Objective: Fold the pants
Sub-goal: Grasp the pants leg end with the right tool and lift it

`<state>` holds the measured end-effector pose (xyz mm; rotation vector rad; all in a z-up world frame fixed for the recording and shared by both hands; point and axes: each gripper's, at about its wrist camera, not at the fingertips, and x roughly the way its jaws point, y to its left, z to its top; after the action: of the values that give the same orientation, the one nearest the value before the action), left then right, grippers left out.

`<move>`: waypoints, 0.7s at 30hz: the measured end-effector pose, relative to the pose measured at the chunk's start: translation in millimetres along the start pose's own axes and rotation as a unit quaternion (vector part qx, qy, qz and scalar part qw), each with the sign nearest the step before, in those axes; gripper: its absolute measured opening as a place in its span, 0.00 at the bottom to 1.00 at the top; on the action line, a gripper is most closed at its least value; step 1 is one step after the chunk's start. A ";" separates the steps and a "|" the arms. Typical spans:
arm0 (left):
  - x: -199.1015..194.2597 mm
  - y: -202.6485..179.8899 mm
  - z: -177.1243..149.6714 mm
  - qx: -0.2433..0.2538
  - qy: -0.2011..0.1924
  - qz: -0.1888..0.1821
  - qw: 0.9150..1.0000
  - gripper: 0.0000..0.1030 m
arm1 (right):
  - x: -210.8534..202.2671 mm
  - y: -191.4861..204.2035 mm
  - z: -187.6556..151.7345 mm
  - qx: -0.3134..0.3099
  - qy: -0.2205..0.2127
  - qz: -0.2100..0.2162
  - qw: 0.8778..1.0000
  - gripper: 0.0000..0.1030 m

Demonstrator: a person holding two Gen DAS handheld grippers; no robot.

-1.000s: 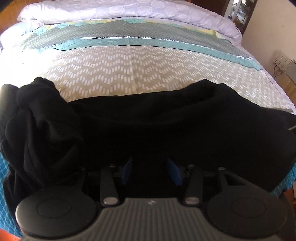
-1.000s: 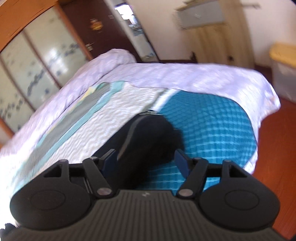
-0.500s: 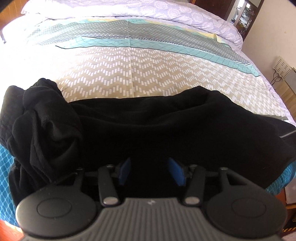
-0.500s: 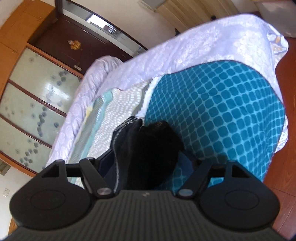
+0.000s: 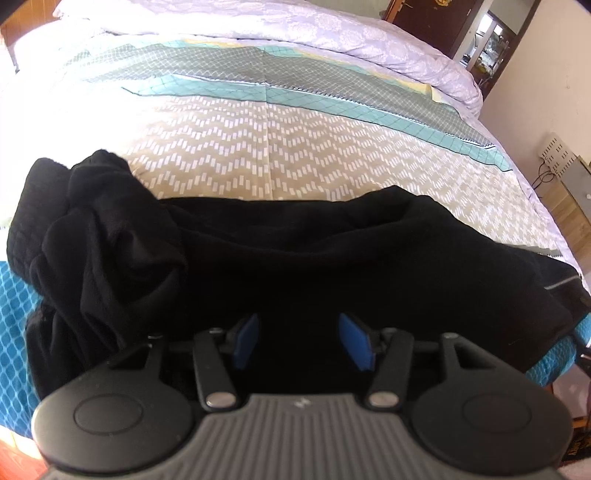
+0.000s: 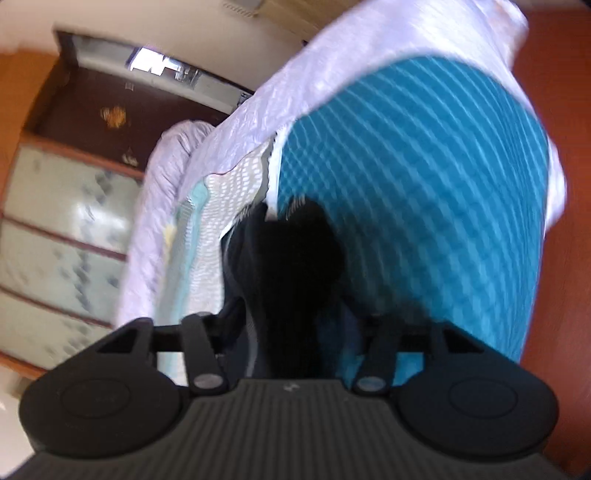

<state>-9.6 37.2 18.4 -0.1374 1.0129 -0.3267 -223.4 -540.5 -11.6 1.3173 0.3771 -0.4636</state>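
Black pants (image 5: pixel 295 258) lie across the near edge of the bed, with a bunched, twisted end (image 5: pixel 99 236) at the left. My left gripper (image 5: pixel 301 341) is over the near part of the pants, its blue pads (image 5: pixel 356 341) apart and open, fabric below and between them. In the blurred right wrist view, the pants' other end (image 6: pixel 291 266) fills the space between the fingers of my right gripper (image 6: pixel 295 328). The right fingertips are hidden by the cloth, so a grip cannot be confirmed.
The bed has a chevron-patterned cover (image 5: pixel 280 147), a teal quilted sheet (image 6: pixel 424 206) at its edge and a lilac duvet (image 5: pixel 332 33) at the far side. A dark door (image 6: pixel 110 99) and wardrobe panels (image 6: pixel 59 229) stand beyond. Wooden floor (image 6: pixel 561 258) lies to the right.
The left gripper has pulled back and risen slightly, so more of the bed shows. The right gripper has rolled and moved in over the pants' end, and its view is now blurred.
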 end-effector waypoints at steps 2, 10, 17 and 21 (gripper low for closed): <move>0.5 -0.7 0.0 0.001 0.005 -0.003 1.000 0.49 | 6.2 1.6 -4.3 -0.006 0.011 0.002 1.000 0.57; -11.3 -4.4 -3.8 0.002 -0.013 -0.006 1.000 0.49 | 40.4 20.9 34.9 -0.053 -0.001 0.003 0.999 0.20; -10.4 -5.0 -0.4 -0.007 -0.014 -0.019 1.000 0.49 | -1.0 122.5 -33.0 -0.299 0.024 0.083 0.950 0.18; -9.9 -10.1 -2.5 -0.002 -0.014 -0.028 1.000 0.49 | -9.7 163.5 -134.2 -0.479 0.070 0.117 0.867 0.19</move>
<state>-18.6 31.1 27.7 -0.1730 0.9828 -0.3724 -146.0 -378.3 100.4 0.4030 0.4749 0.0582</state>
